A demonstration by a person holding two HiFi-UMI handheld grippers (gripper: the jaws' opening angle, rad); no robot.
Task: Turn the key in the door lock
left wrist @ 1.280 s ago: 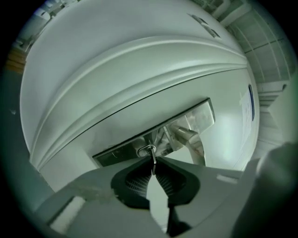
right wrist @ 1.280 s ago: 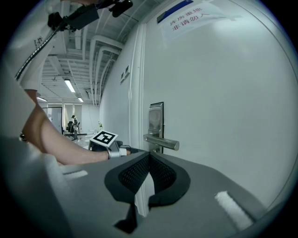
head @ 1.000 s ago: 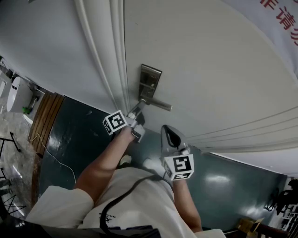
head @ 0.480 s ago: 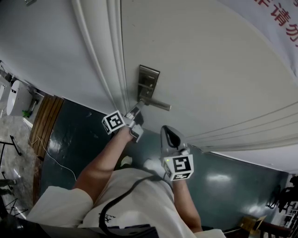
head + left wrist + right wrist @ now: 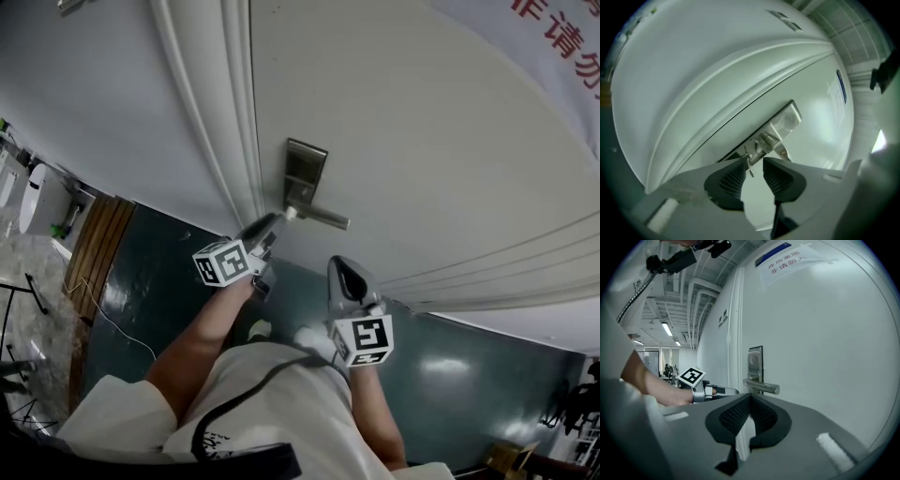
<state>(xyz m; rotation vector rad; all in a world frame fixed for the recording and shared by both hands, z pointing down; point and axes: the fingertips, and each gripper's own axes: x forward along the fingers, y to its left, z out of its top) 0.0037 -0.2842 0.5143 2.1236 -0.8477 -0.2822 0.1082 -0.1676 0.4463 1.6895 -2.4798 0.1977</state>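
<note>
Key [image 5: 749,167]: hangs from lock plate [image 5: 782,125] on door [image 5: 422,141]; sits between separated pads;
Left claw [image 5: 754,162]: jaws apart around key, not clamped;
Right claw [image 5: 750,401]: jaws together, empty; well apart from lock plate

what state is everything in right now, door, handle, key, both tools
door: shut, flush with its frame
handle: level, not pressed down
key: at the lock below the handle, between the left tool's jaws, not gripped
left tool: jaws apart around the key
right tool: jaws together, empty, away from the door
</note>
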